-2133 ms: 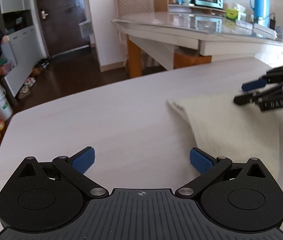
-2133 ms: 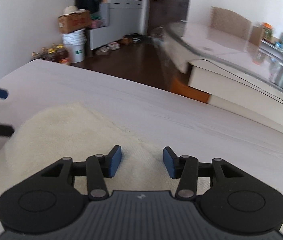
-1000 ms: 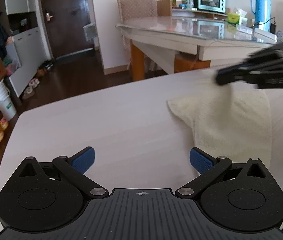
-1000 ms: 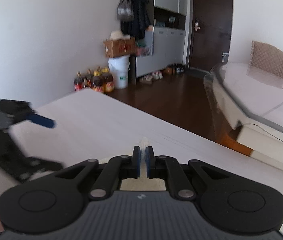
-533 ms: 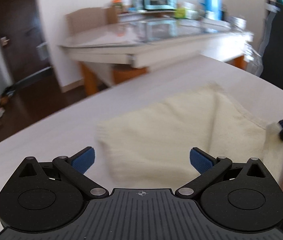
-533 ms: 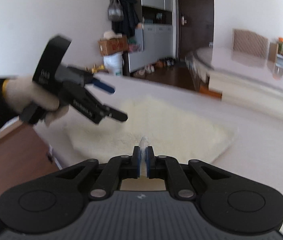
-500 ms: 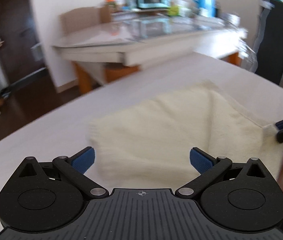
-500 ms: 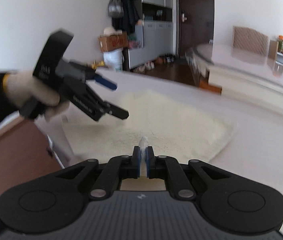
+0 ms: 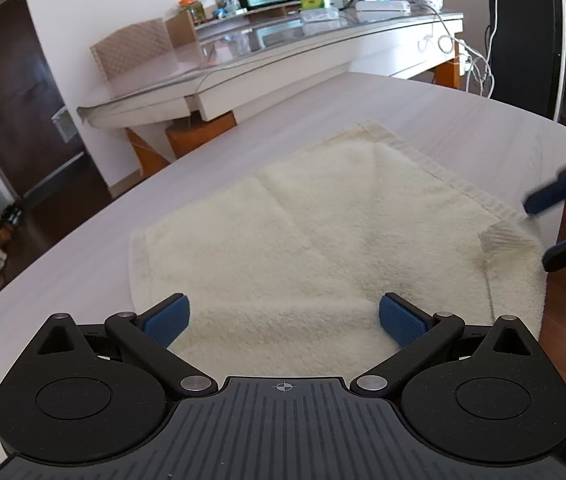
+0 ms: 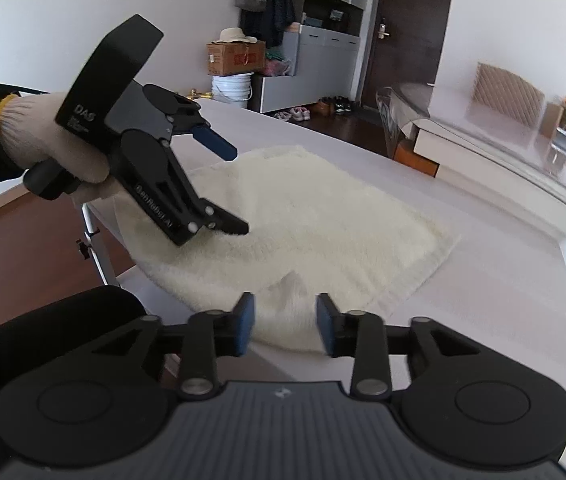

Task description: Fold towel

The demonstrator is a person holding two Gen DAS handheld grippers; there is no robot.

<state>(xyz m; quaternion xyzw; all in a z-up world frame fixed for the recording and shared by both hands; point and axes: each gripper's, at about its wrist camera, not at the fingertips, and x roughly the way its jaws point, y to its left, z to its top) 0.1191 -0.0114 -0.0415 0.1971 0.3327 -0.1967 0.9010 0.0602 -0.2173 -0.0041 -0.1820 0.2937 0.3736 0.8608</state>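
The towel (image 9: pixel 323 240) is lying folded on the counter (image 9: pixel 463 120), reaching its near edge. The left gripper (image 9: pixel 283 318) is hovering over it, fingers spread wide. The right gripper (image 10: pixel 283 326) is sitting at the towel's near corner, fingers parted, seemingly gripping nothing.

Left hand-held gripper (image 10: pixel 239 192) sits at the frame's left, fingers spread wide, gripped by a gloved hand (image 10: pixel 51 148). Right hand-held gripper (image 10: pixel 285 330), bottom centre, stands parted too.

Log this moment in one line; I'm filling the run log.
towel flat on table | left gripper open above it | right gripper open, near corner
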